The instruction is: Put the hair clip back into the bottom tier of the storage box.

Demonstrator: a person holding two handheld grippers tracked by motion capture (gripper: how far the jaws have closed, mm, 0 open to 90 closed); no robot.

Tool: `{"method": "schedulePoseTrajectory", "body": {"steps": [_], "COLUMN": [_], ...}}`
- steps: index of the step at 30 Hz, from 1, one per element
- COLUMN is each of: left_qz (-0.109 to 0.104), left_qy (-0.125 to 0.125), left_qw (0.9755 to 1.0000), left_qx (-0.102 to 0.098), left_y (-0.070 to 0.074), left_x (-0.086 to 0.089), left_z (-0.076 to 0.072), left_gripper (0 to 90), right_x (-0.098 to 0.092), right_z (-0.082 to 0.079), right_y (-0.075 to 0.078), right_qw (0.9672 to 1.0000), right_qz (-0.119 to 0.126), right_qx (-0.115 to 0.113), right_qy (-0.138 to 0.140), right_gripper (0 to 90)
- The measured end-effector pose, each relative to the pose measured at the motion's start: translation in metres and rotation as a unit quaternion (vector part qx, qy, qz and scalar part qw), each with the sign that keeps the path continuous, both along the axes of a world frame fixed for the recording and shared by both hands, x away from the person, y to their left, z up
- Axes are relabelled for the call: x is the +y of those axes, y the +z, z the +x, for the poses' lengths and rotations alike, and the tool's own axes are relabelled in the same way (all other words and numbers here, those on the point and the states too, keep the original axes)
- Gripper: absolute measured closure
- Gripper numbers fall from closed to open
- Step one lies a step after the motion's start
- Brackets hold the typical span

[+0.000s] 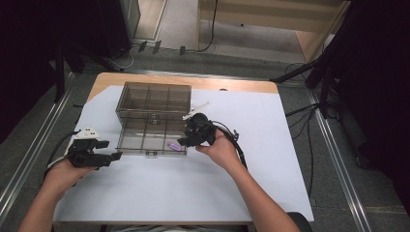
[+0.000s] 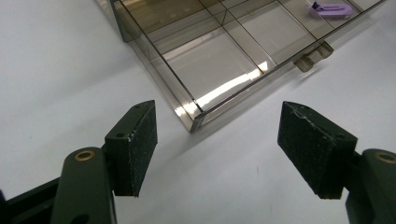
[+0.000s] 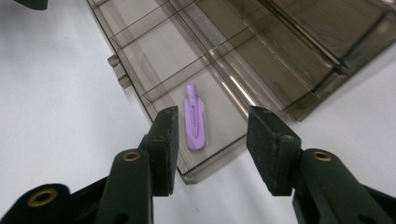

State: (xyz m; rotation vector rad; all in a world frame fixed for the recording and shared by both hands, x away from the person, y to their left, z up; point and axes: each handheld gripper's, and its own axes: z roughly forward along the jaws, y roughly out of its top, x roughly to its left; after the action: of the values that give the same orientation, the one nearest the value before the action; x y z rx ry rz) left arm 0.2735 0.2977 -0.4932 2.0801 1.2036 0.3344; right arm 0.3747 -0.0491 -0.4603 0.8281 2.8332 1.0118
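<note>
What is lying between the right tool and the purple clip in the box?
Nothing: in the right gripper view the right tool hangs open above the purple clip, with only the box's floor around it.

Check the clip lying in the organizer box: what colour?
Light purple. The clip shows best in the right gripper view, lying in a corner compartment of the box.

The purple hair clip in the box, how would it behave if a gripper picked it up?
The purple hair clip looks thin and flat, so probably light and hard to pinch. Lying flush on the smooth box floor, it might slide rather than roll.
</note>
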Motion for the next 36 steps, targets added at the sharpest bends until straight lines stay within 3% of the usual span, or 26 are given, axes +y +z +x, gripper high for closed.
{"method": "schedulePoseTrajectory", "body": {"steps": [15, 36], "left_qz": [0.0, -0.004], "left_qy": [-0.001, 0.001], "left_qw": [1.0, 1.0], "left_qx": [0.0, -0.001], "left_y": [0.0, 0.001], "left_x": [-0.001, 0.002], "left_z": [0.004, 0.008], "left_gripper": [29.6, 29.6], "right_x": [-0.028, -0.072], "right_z": [0.003, 0.014], "right_y": [0.005, 0.003], "right_qw": [0.9997, 0.9971], "right_qz": [0.012, 0.029], "right_qx": [-0.01, -0.007], "right_qy": [-0.017, -0.07], "right_gripper": [49.7, 48.2]}}
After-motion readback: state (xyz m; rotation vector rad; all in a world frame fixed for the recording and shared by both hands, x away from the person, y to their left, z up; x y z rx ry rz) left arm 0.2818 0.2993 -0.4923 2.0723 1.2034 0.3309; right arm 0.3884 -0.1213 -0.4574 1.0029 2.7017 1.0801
